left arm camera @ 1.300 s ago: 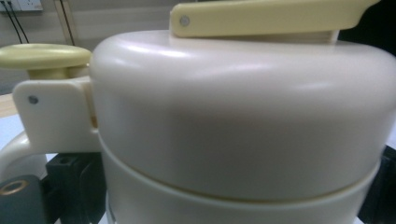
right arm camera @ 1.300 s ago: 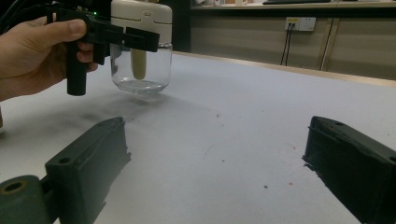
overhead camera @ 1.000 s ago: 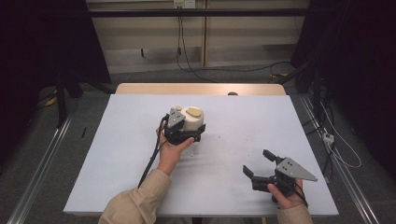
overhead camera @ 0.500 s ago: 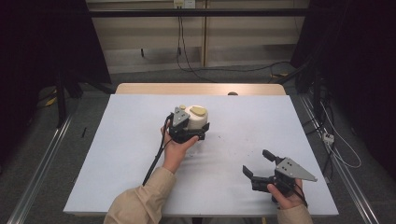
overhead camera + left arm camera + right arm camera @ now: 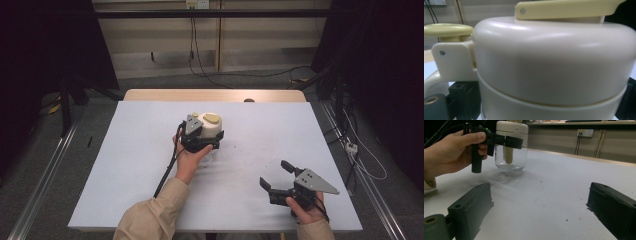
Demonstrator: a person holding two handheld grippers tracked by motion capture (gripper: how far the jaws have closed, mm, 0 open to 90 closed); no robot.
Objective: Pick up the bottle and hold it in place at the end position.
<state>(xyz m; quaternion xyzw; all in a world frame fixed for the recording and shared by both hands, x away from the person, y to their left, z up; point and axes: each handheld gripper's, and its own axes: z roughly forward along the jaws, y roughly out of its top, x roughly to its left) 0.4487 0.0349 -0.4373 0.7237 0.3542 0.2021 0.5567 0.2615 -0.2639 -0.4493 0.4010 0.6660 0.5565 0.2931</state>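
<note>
The jar (image 5: 207,131) stands mid-table, your left gripper (image 5: 200,137) clamped around its cream lid (image 5: 512,128). Tilt or pull sideways and the glass base may skid or tip; your right gripper (image 5: 277,177) waits spread open nearby.

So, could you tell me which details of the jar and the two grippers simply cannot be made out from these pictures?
- Jar: in the left gripper view, the cream lid hides the glass body.
- Left gripper: whether its jaws actually squeeze the jar; the high view is too small, and in the right gripper view the near jaw covers the contact.
- Right gripper: the hand hides its grip and trigger in the high view.
</note>
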